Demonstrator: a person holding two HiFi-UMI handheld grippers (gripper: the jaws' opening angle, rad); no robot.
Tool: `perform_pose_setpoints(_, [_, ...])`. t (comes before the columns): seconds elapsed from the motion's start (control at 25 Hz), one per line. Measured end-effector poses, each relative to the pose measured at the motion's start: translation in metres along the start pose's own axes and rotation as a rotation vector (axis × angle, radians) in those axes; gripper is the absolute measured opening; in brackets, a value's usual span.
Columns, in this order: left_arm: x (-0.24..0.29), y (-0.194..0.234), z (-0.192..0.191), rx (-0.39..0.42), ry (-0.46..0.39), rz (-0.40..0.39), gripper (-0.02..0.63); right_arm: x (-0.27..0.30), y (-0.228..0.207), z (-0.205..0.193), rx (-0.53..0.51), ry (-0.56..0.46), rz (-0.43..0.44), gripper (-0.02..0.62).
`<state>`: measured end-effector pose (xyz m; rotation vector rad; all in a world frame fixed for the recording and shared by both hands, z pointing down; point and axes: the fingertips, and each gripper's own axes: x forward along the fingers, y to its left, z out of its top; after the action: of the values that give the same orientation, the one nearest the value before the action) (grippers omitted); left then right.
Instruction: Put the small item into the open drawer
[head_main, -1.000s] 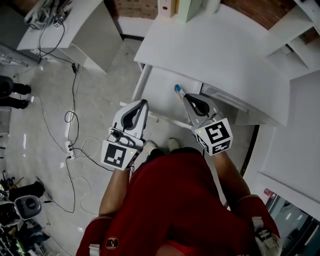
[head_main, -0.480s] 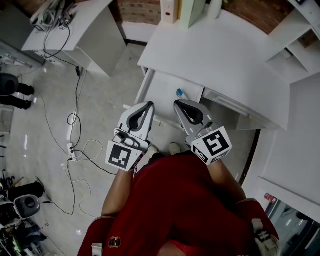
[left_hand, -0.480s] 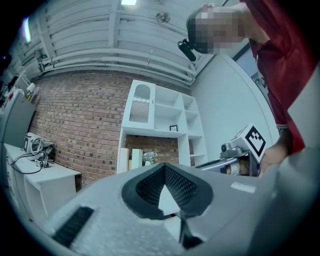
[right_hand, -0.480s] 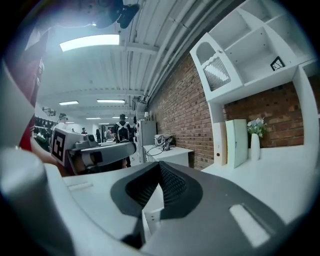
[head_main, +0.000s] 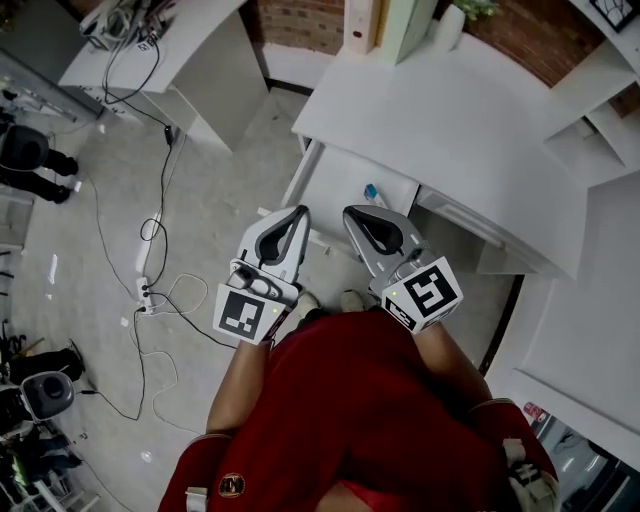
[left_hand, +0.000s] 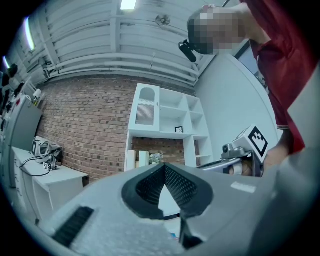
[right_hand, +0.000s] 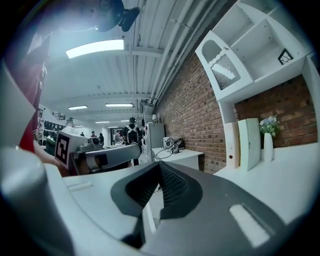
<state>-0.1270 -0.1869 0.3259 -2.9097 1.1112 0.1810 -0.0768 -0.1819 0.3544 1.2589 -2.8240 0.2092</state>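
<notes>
A small white item with a blue end (head_main: 375, 194) lies inside the open white drawer (head_main: 335, 180) under the desk (head_main: 450, 110). Both grippers are held close to my body, just short of the drawer's front edge. My left gripper (head_main: 298, 213) is shut with nothing in it; in the left gripper view (left_hand: 164, 165) its fingertips meet. My right gripper (head_main: 351, 213) is also shut and empty, its tips touching in the right gripper view (right_hand: 159, 164). The item lies a short way beyond the right gripper's tips, apart from them.
Cables and a power strip (head_main: 146, 291) trail over the floor on the left. A second white desk (head_main: 180, 35) stands at the upper left. Upright binders (head_main: 392, 22) and a vase (head_main: 452, 22) stand at the desk's back. White shelving (head_main: 600, 90) is on the right.
My right gripper has drawn back from the drawer toward my body, away from the small item, which stays in the drawer. The left gripper has shifted only a little.
</notes>
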Motion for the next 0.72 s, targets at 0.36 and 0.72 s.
perform_pose_setpoints(0.36, [-0.0058, 0.0058, 0.0038, 0.008, 0.004, 0.019, 0.000, 0.0054, 0.0044, 0.0062, -0.016, -0.009, 0.012, 0.011])
perform_pose_setpoints(0.72, [-0.0053, 0.0052, -0.0022, 0.007, 0.013, 0.013, 0.000, 0.0017, -0.0039, -0.0033, -0.004, 0.003, -0.009, 0.011])
